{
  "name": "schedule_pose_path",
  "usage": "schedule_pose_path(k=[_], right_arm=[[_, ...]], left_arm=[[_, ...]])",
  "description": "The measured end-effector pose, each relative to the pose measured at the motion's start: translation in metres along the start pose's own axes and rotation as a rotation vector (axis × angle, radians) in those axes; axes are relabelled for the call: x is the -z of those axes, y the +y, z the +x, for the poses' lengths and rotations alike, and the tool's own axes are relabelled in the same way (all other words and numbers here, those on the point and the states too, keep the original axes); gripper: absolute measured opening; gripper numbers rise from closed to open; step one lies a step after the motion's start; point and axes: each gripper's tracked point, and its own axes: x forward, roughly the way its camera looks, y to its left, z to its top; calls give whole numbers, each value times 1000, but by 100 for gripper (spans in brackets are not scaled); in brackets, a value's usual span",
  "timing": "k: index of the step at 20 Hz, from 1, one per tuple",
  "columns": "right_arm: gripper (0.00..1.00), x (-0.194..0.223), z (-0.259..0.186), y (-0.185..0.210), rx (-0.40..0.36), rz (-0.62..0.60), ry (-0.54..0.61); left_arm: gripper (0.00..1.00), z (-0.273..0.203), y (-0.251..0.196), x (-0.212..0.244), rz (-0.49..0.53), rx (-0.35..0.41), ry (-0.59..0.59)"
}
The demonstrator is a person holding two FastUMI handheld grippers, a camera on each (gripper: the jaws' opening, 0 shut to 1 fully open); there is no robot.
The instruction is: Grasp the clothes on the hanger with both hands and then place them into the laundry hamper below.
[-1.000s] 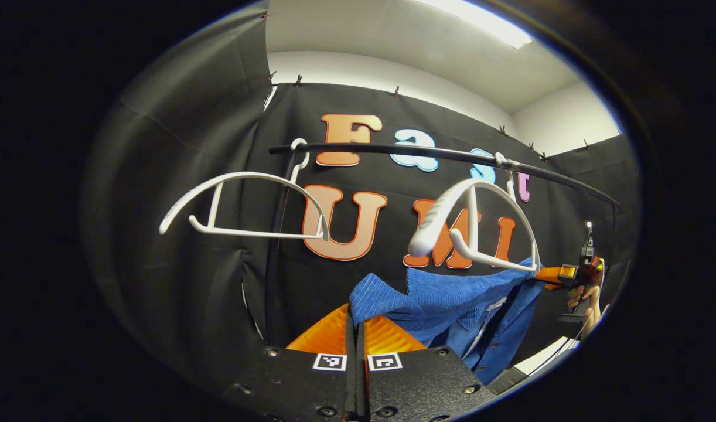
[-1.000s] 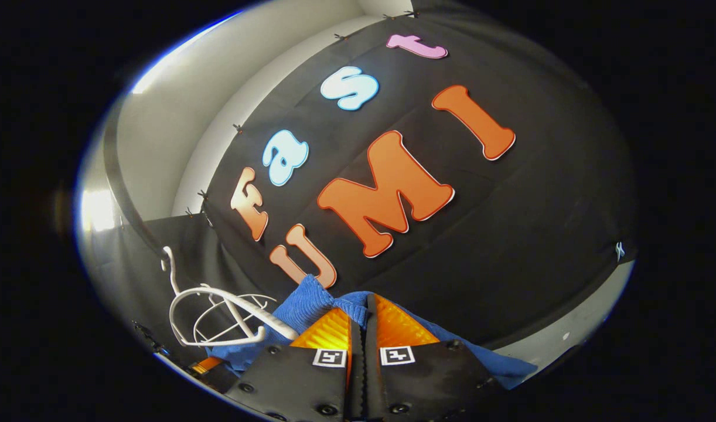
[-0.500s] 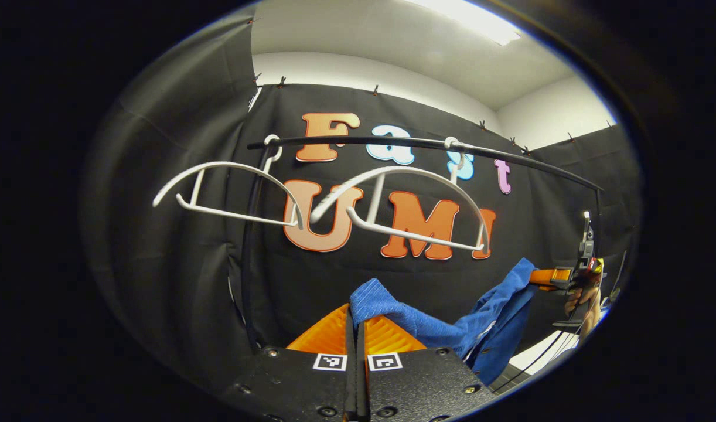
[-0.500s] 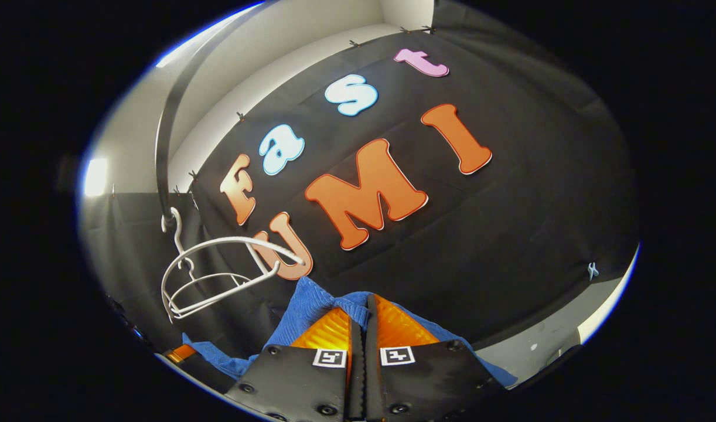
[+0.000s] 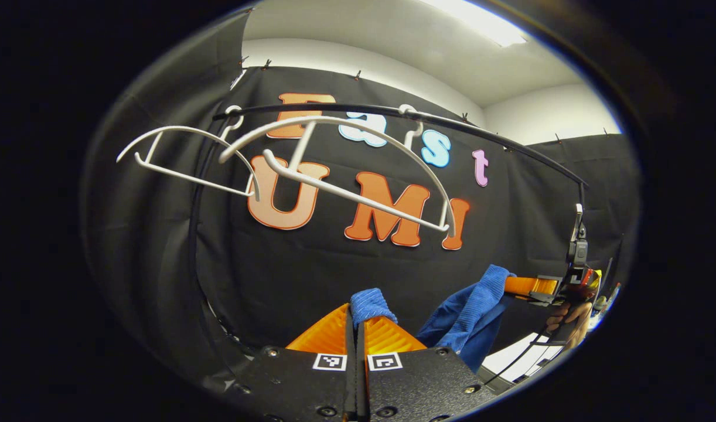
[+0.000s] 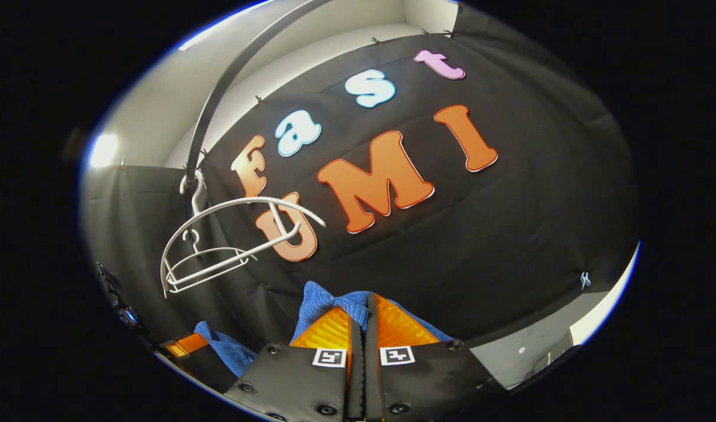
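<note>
A blue ribbed garment [image 5: 463, 310] hangs free of the hangers, stretched between both grippers. My left gripper [image 5: 357, 313] is shut on one blue end [image 5: 370, 303] at the bottom of the left gripper view. The right gripper [image 5: 525, 286] shows there at the far right, orange fingers clamped on the other end, with a hand [image 5: 569, 319] behind it. In the right gripper view my right gripper [image 6: 361, 308] is shut on blue cloth [image 6: 320, 299], and the left gripper's orange finger [image 6: 179, 346] holds cloth [image 6: 229, 354] at lower left. The hamper is hidden.
Two bare white hangers [image 5: 346, 176] [image 5: 176, 155] hang on a black rail [image 5: 428, 120] above the garment. The right gripper view also shows the hangers [image 6: 229, 234] and the rail [image 6: 229, 88]. A pale floor strip [image 6: 539, 340] shows at lower right.
The garment has come off the right-hand hanger and moved down with both grippers. The freed hanger swung left along the rail, now overlapping the other one. The cloth has bunched narrower.
</note>
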Motion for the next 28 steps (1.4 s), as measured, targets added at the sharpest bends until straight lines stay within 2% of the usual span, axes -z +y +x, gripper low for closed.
schedule_pose_path(k=[6,11,14,18,21,25,28], right_arm=[[8,49,1,-6,11,-18,57],[8,83,2,-7,10,-59,78],[8,95,1,-9,27,-110,60],[8,118,-5,-24,54,-136,61],[8,151,-9,-40,78,-146,97],[8,195,-8,-70,134,-145,152],[8,222,-3,-97,182,-144,188]], left_arm=[[0,19,-42,43,-37,46,28],[0,30,-58,83,-73,38,51],[0,36,-60,100,-46,13,57],[0,41,-55,124,-36,-14,73],[0,46,-55,154,-39,-19,115],[0,50,-52,203,-35,-47,186],[0,51,-49,257,-45,-46,281]])
